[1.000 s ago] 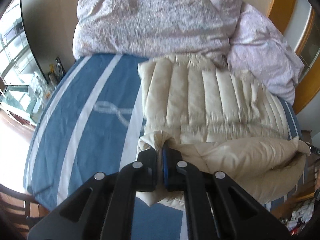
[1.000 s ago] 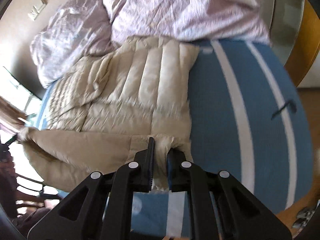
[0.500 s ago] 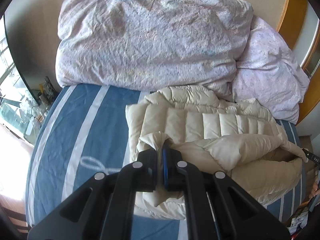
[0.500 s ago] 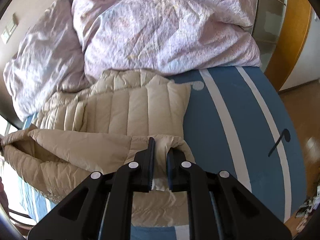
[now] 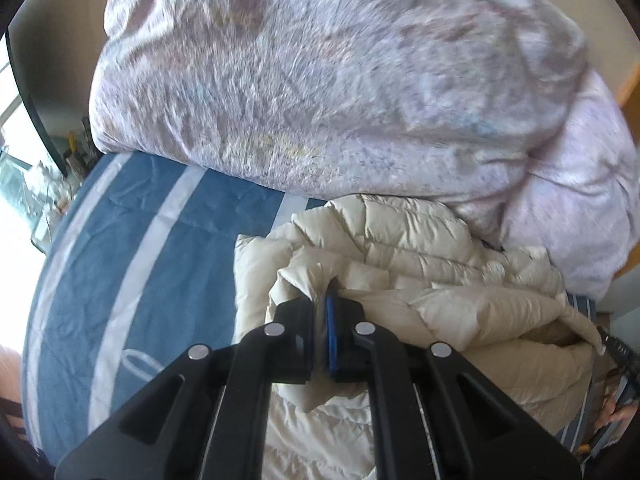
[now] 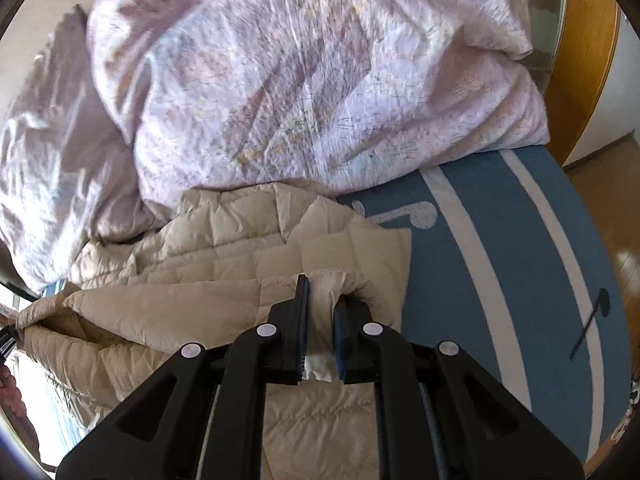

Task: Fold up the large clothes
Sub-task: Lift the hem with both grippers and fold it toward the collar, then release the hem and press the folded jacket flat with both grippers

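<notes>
A cream quilted down jacket [image 5: 400, 248] lies on a blue bed sheet with white stripes [image 5: 132, 248]. My left gripper [image 5: 325, 300] is shut on the jacket's left hem corner and holds it folded over the jacket's upper part. My right gripper [image 6: 322, 292] is shut on the right hem corner of the jacket [image 6: 224, 256] and holds it the same way. The lifted hem spans between the two grippers. The jacket's collar end lies against the duvet.
A bulky lilac duvet [image 5: 320, 80] is piled at the head of the bed and also fills the right wrist view [image 6: 304, 80]. A wooden frame [image 6: 580, 60] stands at the right. The sheet [image 6: 520, 264] ends at wooden floor to the right.
Both grippers have carried the jacket's hem forward, towards the duvet. The hem now lies over the jacket's upper half, and the duvet looms much closer.
</notes>
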A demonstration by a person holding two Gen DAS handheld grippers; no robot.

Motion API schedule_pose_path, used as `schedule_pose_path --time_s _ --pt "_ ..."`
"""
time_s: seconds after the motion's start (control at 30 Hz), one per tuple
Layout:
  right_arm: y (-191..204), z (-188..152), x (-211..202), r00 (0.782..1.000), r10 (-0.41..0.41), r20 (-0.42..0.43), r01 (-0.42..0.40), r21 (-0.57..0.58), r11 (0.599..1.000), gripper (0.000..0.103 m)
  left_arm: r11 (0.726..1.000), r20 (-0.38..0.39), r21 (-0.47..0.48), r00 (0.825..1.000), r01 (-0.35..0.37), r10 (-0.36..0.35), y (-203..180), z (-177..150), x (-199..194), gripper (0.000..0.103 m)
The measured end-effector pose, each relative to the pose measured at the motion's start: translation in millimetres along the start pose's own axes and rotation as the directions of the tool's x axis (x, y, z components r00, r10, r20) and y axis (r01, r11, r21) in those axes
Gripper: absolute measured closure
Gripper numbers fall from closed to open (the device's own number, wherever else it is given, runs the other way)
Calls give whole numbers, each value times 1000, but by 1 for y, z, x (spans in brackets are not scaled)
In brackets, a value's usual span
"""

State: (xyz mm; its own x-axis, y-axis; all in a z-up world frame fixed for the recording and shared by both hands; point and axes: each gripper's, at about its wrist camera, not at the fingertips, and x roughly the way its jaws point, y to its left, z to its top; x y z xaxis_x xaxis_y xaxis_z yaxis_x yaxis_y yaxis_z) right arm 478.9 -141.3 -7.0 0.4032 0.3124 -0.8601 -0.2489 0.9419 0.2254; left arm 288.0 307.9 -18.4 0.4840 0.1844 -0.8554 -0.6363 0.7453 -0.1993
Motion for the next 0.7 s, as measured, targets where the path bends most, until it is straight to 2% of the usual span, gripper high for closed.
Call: schedule_pose_path --time_s 0.13,0.17,0.2,0.23,0.27,0.3,0.33,0.37,0.4,0.43,0.6,0.7 --pt "-4 19 25 1000 14 -13 -13 48 999 91 999 -34 -37 999 -15 14 -5 19 29 93" --pt "-5 23 30 999 27 -19 -26 63 998 87 999 -38 -46 999 -25 23 -7 23 36 93" --pt "-7 27 35 999 47 -28 -45 80 996 80 998 -44 -57 999 -33 30 -8 26 42 92" --pt "-10 32 40 996 84 -38 -80 114 990 74 997 -50 -66 998 -35 32 -9 29 46 87" --pt "-13 34 41 993 109 -40 -102 139 985 62 996 -53 -75 998 -40 36 -9 31 49 82" --pt "-15 37 42 991 131 -38 -123 162 979 50 995 -52 -86 998 -44 40 -9 34 52 70" --pt "-17 39 40 987 157 -27 -149 181 972 46 995 -45 -90 998 -49 45 -9 36 52 57" --pt "-17 41 37 986 167 -14 -161 184 970 40 994 -29 -89 998 -63 60 -9 39 49 50" --pt "-16 41 32 985 173 4 -171 178 969 39 993 -11 -86 997 -78 77 -8 41 46 37" --pt "-15 42 28 985 173 17 -173 163 971 38 993 6 -80 997 -82 82 -8 43 43 34" --pt "-8 40 5 987 120 104 -128 74 989 37 994 51 -51 994 -93 96 -6 46 27 30" --pt "-8 36 -11 985 83 152 -88 28 996 37 995 66 -46 994 -89 91 -6 36 15 30"
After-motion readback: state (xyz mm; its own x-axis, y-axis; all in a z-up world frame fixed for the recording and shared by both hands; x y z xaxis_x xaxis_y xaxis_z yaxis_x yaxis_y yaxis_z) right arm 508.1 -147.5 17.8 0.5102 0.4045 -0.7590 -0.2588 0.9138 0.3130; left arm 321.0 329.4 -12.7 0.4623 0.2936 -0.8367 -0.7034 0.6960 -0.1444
